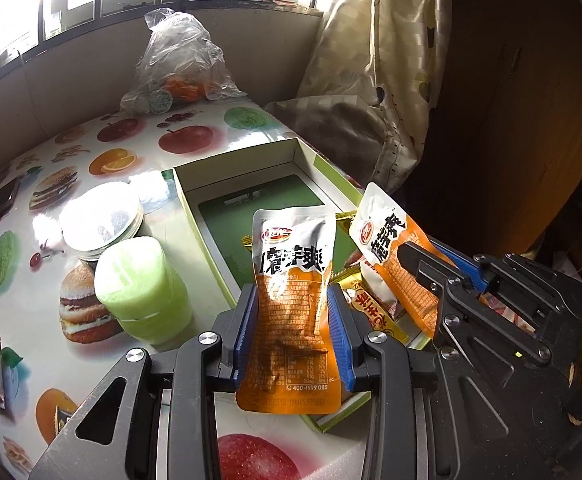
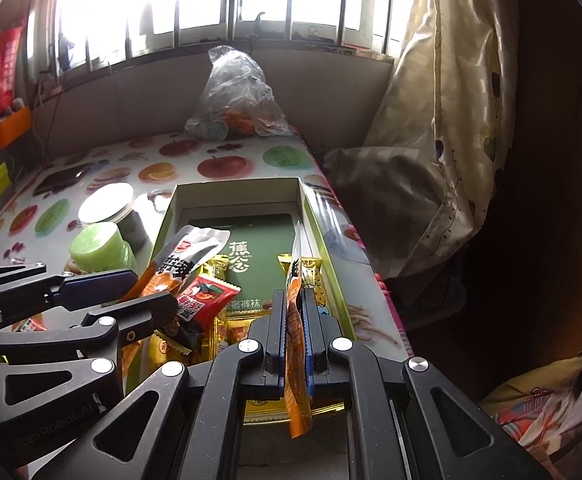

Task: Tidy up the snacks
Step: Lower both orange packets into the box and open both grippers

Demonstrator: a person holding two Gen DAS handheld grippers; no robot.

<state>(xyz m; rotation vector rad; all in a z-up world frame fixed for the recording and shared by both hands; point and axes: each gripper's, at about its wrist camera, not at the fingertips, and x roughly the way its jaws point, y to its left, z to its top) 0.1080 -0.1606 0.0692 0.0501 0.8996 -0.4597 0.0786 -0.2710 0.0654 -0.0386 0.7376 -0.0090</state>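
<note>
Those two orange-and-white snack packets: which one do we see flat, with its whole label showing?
The packet in the left gripper, label facing the left wrist camera. The right gripper's packet appears edge-on in its own camera.

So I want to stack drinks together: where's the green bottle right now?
The green bottle stands on the table just left of the open box, in front of the silver-lidded jar; the right wrist view shows it left of the box too.

L gripper (image 1: pixel 293 320) fingers clamped, R gripper (image 2: pixel 294 332) fingers clamped, side by side
</note>
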